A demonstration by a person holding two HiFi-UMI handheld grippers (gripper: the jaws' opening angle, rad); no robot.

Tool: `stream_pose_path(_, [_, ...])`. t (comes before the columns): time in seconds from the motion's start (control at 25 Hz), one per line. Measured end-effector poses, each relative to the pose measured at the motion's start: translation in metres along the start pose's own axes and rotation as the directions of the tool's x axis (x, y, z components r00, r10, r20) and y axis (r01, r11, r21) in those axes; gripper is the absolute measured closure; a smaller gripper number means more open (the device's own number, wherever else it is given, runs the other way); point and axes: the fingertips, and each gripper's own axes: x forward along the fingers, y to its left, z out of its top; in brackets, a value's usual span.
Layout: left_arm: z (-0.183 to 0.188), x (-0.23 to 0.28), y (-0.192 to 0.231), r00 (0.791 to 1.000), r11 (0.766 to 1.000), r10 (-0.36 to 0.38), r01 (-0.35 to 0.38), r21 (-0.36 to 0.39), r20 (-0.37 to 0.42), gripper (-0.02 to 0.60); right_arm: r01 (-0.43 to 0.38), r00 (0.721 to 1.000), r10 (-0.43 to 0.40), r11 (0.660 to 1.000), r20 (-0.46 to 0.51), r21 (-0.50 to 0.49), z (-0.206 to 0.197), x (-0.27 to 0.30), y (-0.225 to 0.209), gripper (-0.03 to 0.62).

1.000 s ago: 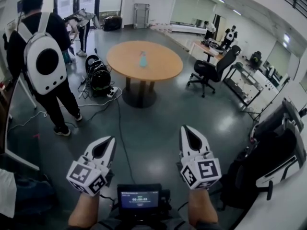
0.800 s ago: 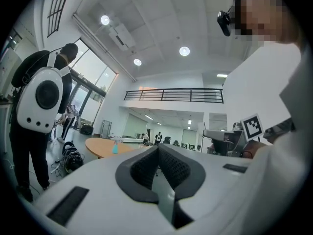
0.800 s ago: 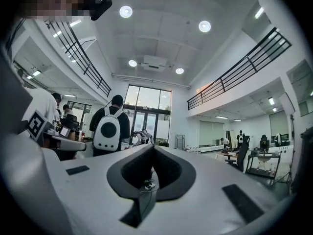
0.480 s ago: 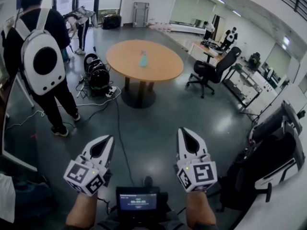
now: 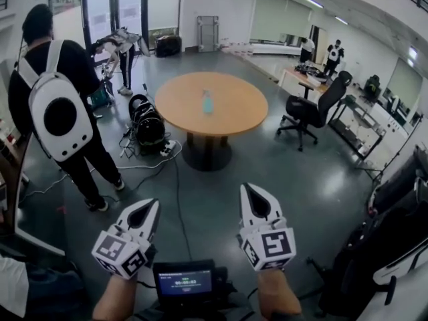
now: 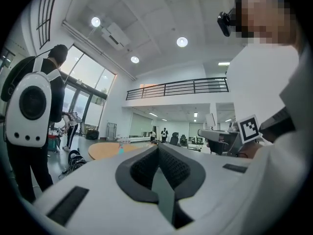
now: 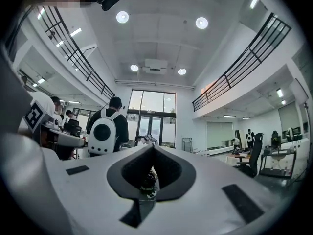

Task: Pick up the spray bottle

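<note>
The spray bottle [image 5: 207,102], pale blue, stands upright near the middle of a round wooden table [image 5: 234,112] far ahead across the floor. In the left gripper view the spray bottle [image 6: 121,150] is a tiny shape on the table [image 6: 102,151]. My left gripper [image 5: 155,204] is low at the left, shut and empty. My right gripper [image 5: 245,188] is level with it at the right, also shut with nothing held. Both point level toward the table, well short of it. The jaws meet at a closed tip in the left gripper view [image 6: 157,148] and the right gripper view [image 7: 153,148].
A person with a white backpack [image 5: 60,112] stands at the left. Black bags and cables [image 5: 148,124] lie on the floor beside the table. An office chair [image 5: 314,109] and desks are to the right, and dark equipment [image 5: 394,233] is at the near right. A small screen [image 5: 184,281] sits between my forearms.
Both grippers have been carried forward toward the table, which now looks a little nearer. The jaws have stayed shut.
</note>
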Motion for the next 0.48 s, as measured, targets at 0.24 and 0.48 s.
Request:
stream_pose_path(0.24, [0.012,0.074,-0.004,1.000,1.000,0.005,-0.005,-0.011,0.004,0.583,-0.027,1.000,0.027,0.999,0.006,0.029,-0.007,0.043,-0.064,0.582])
stream_pose_path(0.48, [0.002,0.127,0.011,0.998,0.998,0.054,-0.055,-0.027,-0.021,0.583,-0.051,0.999,0.052,0.996,-0.013,0.067,-0.023,0.081,-0.109,0.582])
